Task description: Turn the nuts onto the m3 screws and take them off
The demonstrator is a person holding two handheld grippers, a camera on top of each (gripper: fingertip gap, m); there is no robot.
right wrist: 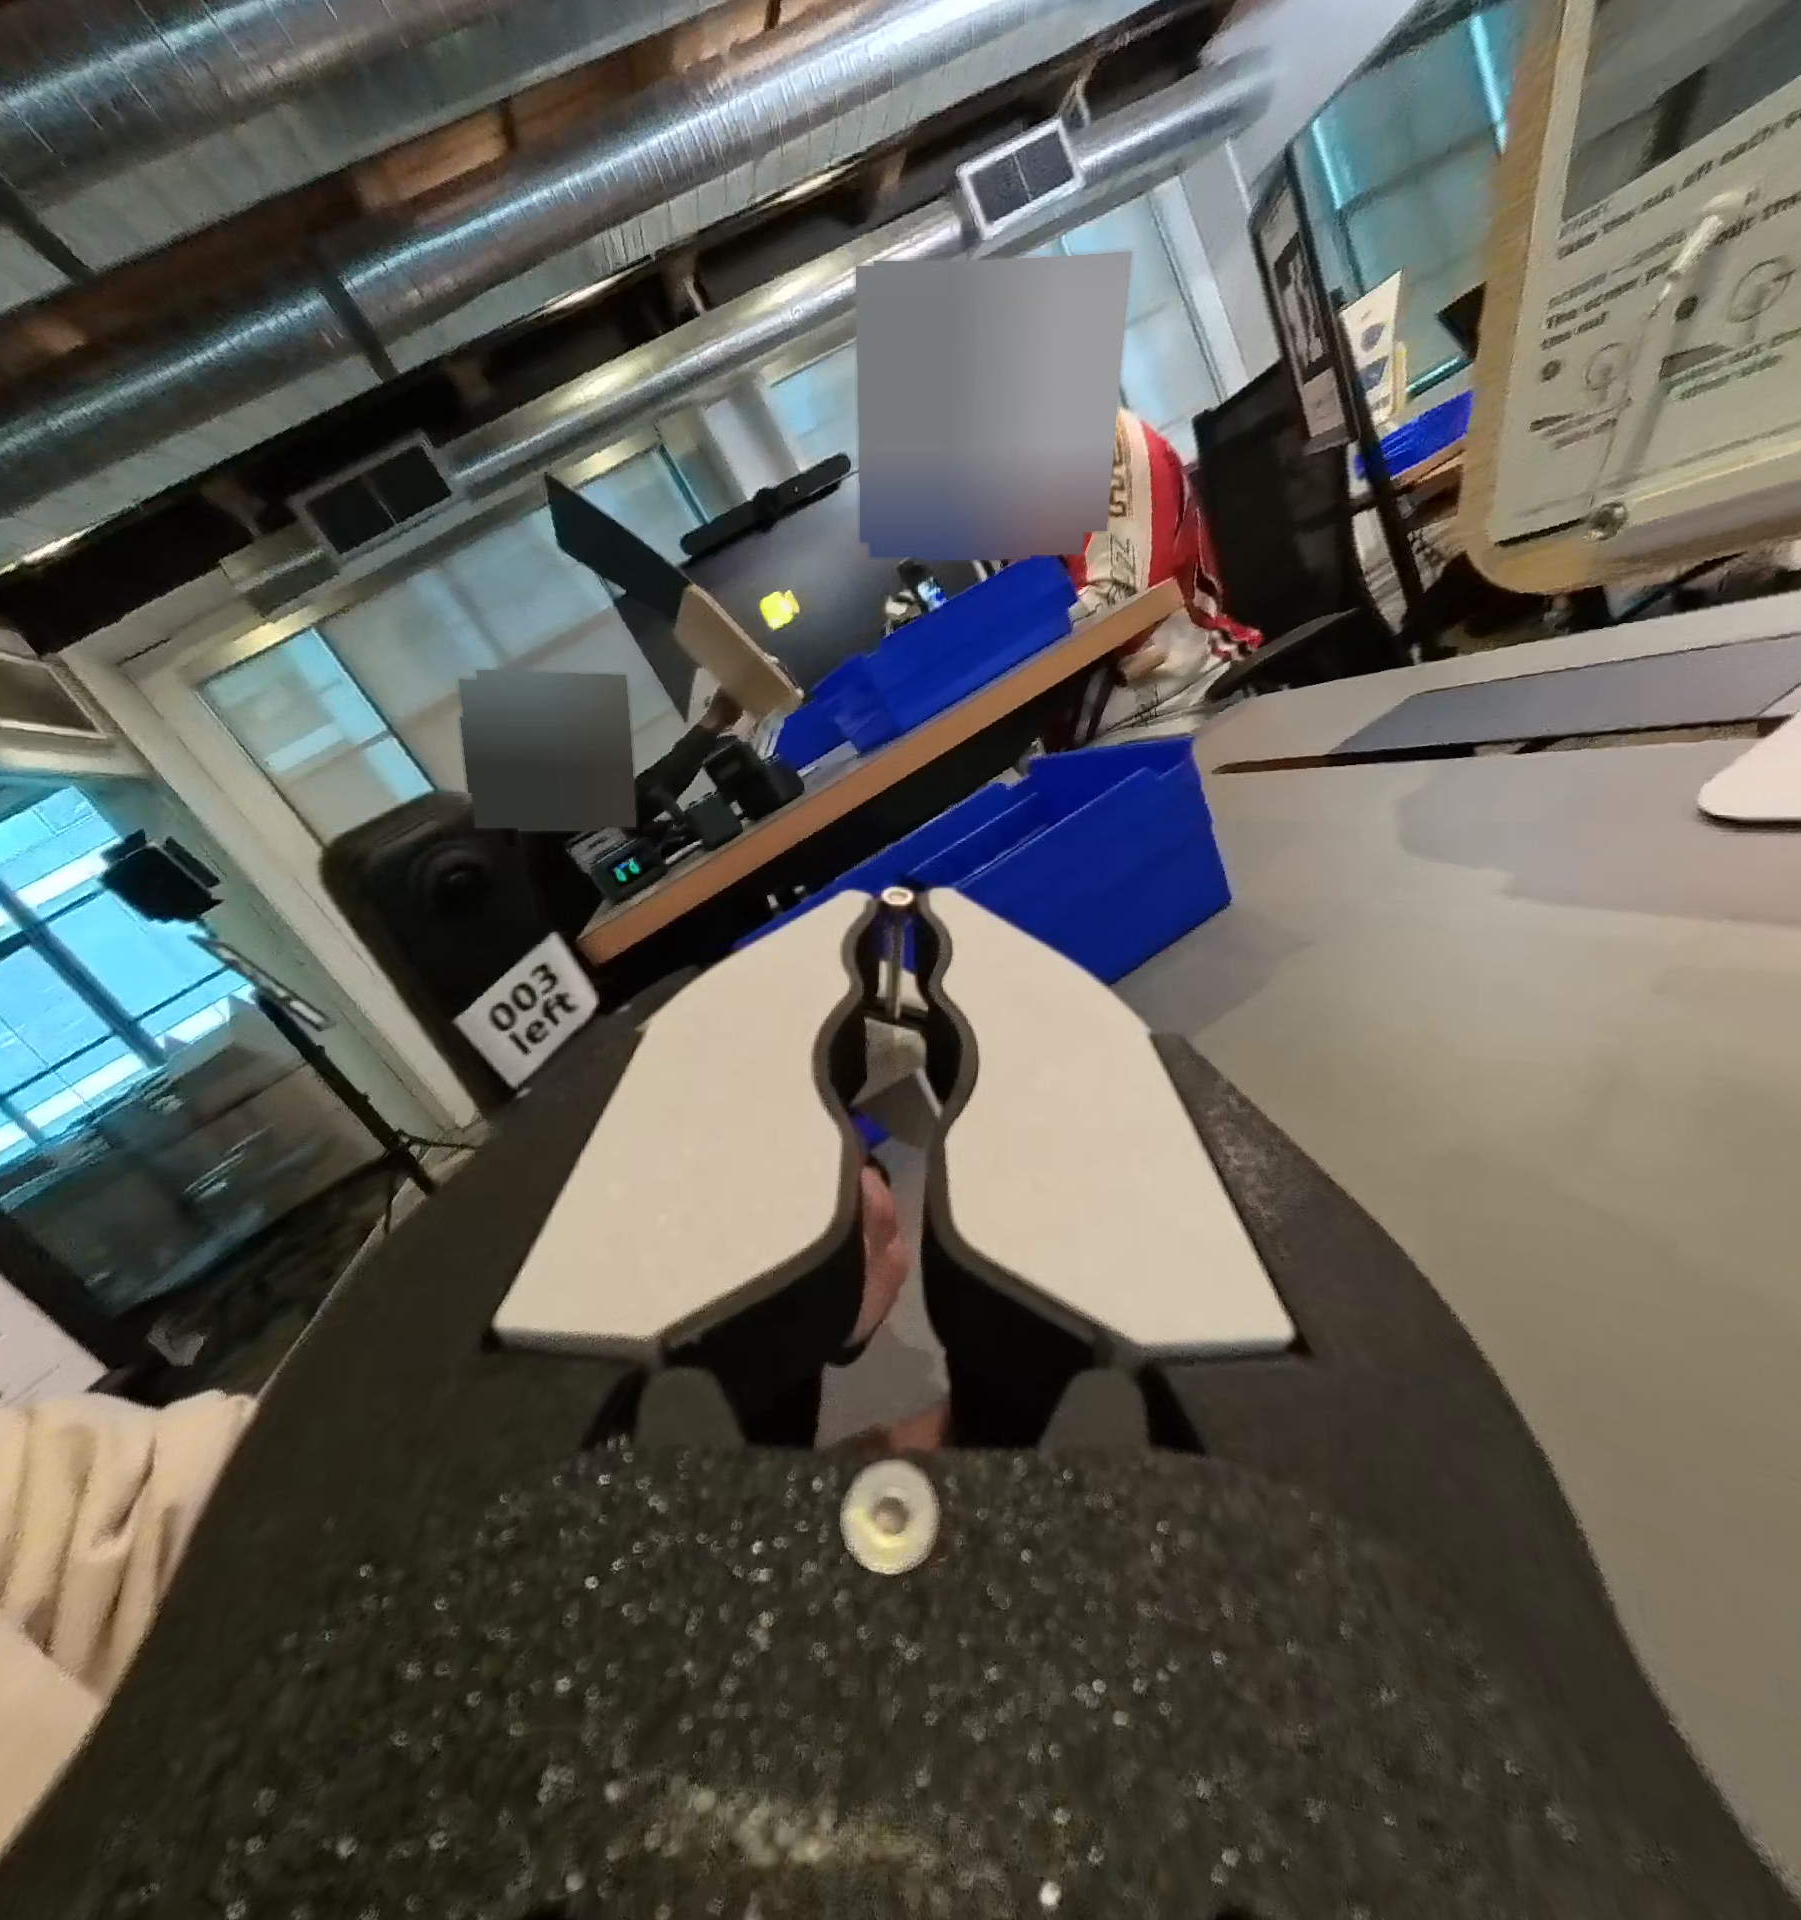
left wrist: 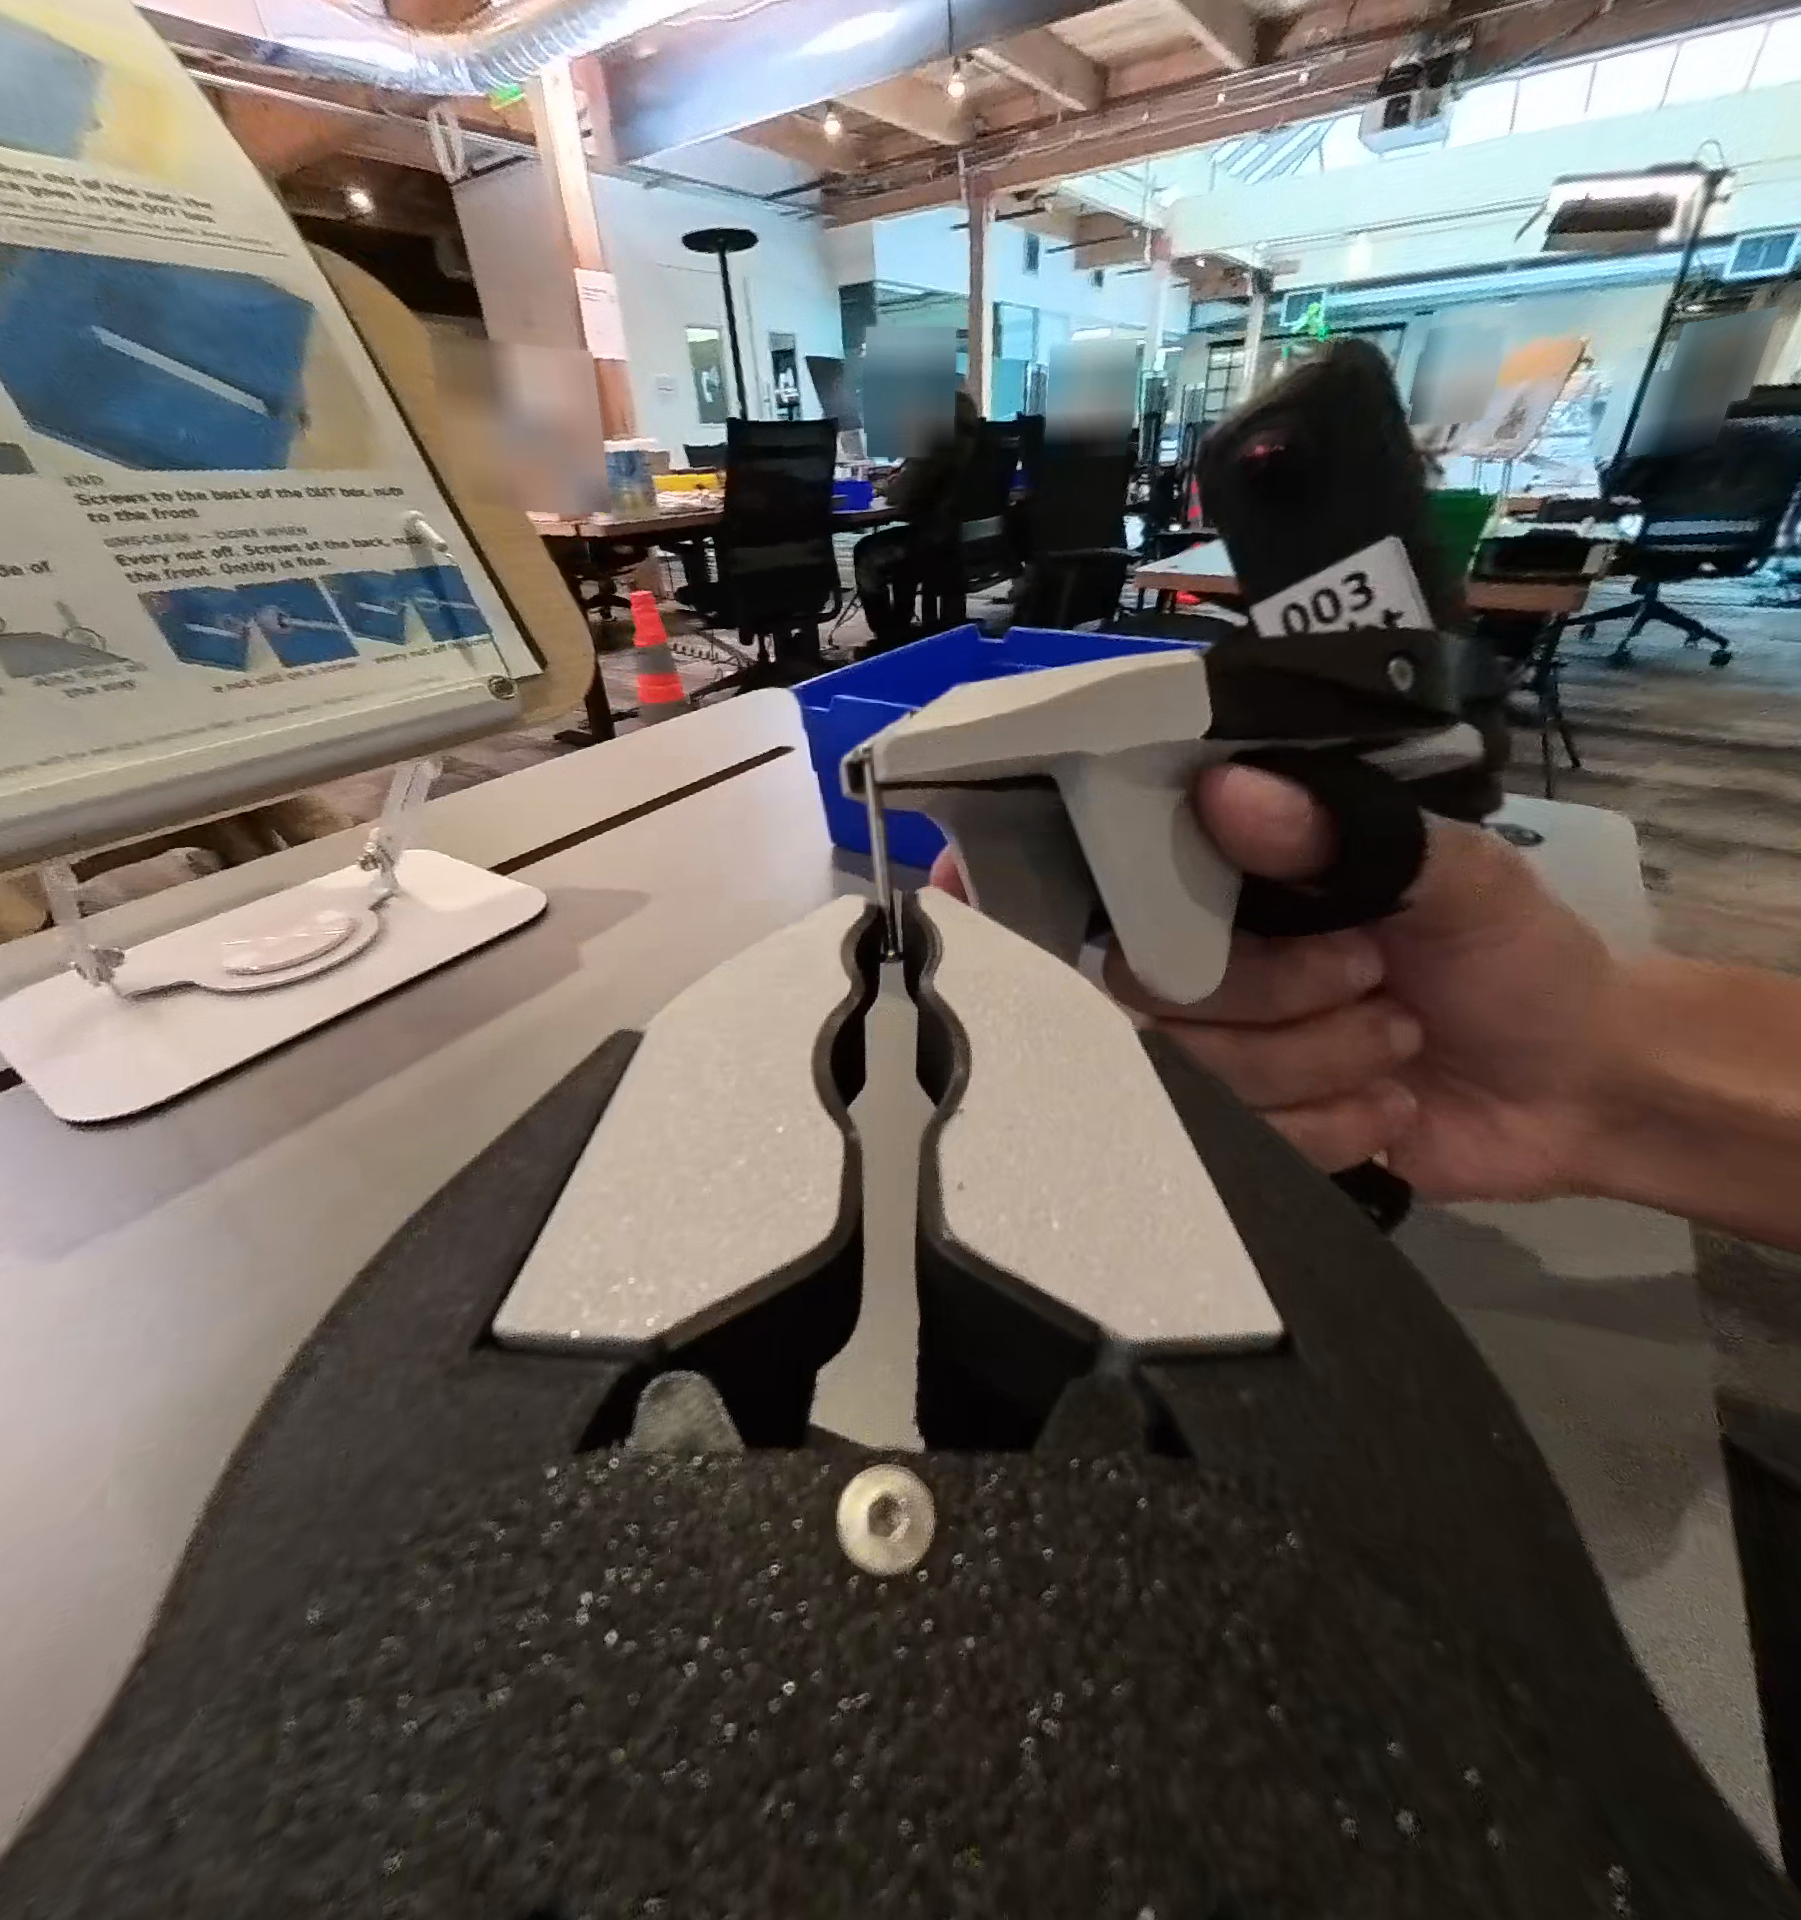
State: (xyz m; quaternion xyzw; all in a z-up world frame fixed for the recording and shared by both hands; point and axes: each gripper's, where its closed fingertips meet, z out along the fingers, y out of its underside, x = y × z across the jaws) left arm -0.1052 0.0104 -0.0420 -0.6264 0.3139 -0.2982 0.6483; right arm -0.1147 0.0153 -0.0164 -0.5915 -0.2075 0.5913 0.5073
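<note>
Screw (left wrist: 880,857): thin, silvery, near-upright.

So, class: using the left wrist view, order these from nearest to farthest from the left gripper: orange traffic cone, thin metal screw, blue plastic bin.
1. Thin metal screw, at the left gripper tips.
2. Blue plastic bin, just beyond on the table.
3. Orange traffic cone, on the floor, left.

My right gripper (right wrist: 897,902) fingers pinch screw (right wrist: 893,951) by its head; blue bin (right wrist: 1104,862) just beyond, on desk (right wrist: 1498,1039).
</note>
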